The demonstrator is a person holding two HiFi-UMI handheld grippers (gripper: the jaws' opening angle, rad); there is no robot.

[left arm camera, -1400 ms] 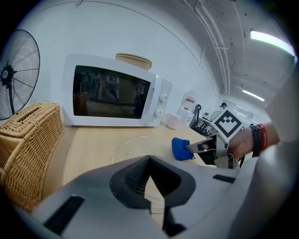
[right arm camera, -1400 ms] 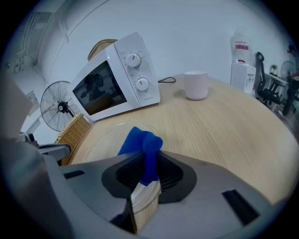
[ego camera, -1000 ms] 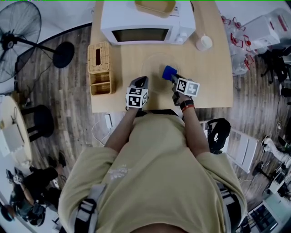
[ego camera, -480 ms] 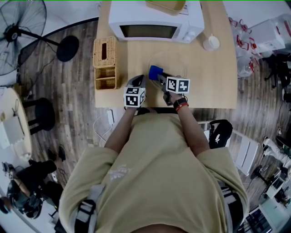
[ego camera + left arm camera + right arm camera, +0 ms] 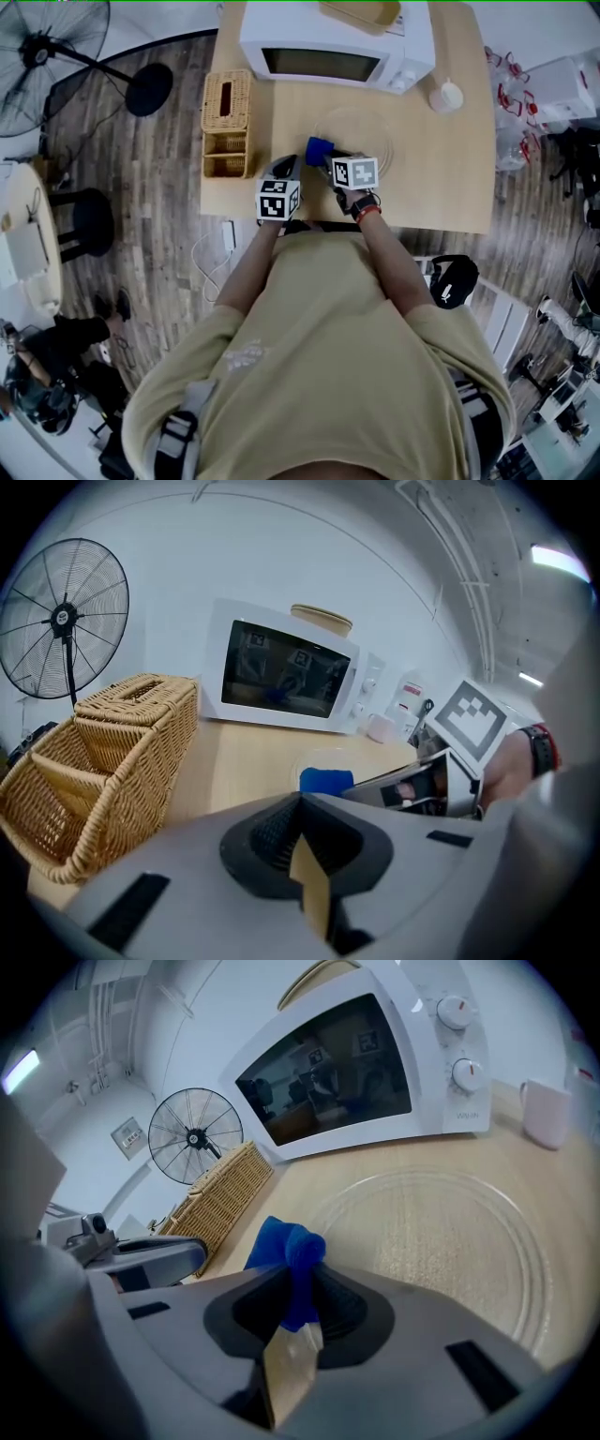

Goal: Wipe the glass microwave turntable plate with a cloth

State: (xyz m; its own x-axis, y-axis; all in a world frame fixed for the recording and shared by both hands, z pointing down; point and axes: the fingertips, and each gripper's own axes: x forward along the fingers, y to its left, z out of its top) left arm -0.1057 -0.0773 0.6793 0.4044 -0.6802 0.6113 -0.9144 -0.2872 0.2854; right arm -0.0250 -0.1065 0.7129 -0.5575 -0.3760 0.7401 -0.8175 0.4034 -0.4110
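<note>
The clear glass turntable plate (image 5: 361, 131) (image 5: 441, 1241) lies flat on the wooden table in front of the microwave. My right gripper (image 5: 323, 155) (image 5: 292, 1312) is shut on a blue cloth (image 5: 319, 149) (image 5: 286, 1251) (image 5: 325, 781), held at the plate's left rim. Whether the cloth touches the glass I cannot tell. My left gripper (image 5: 289, 169) (image 5: 305, 878) is shut with nothing in it, hovering over the table just left of the right one, near the front edge.
A white microwave (image 5: 333, 47) (image 5: 366, 1063) (image 5: 286, 677) stands at the table's back. A wicker organiser (image 5: 228, 127) (image 5: 89, 761) sits at the left. A small white cup (image 5: 447, 96) (image 5: 547, 1110) is at the right. A floor fan (image 5: 47, 52) stands beyond the table.
My right gripper has carried the blue cloth leftward across the plate, from its middle to the left rim. The left gripper has stayed put.
</note>
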